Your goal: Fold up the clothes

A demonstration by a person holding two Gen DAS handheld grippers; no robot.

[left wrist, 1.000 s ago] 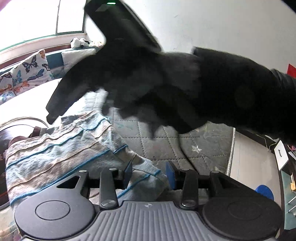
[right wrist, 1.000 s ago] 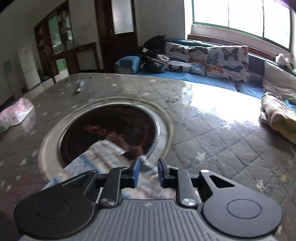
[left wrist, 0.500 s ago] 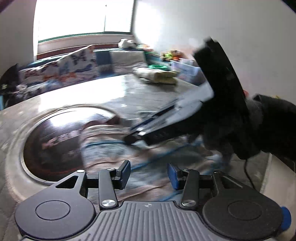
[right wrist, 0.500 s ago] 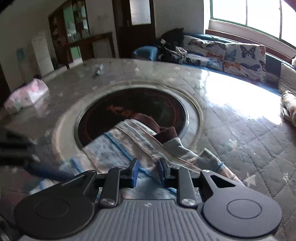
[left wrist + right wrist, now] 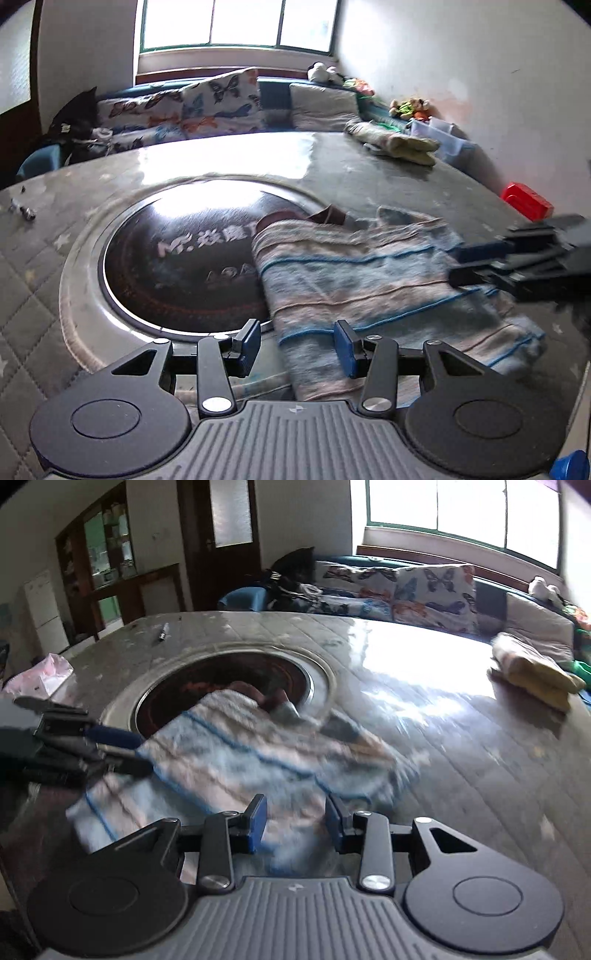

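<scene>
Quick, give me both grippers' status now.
Left gripper: open, holding nothing, above the striped garment.
Right gripper: open, holding nothing, above the same garment.

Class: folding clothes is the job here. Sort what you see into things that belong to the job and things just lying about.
Belongs to the job:
striped garment
left gripper
right gripper

Just lying about:
yellow folded bundle
red box
butterfly cushions
pen
pink bag

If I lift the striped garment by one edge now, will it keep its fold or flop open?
The striped garment lies in soft rumpled layers, so it will probably sag and unfold. It looks like light knit, likely easy to lift. On the glossy table cover it may slide when pushed.
</scene>
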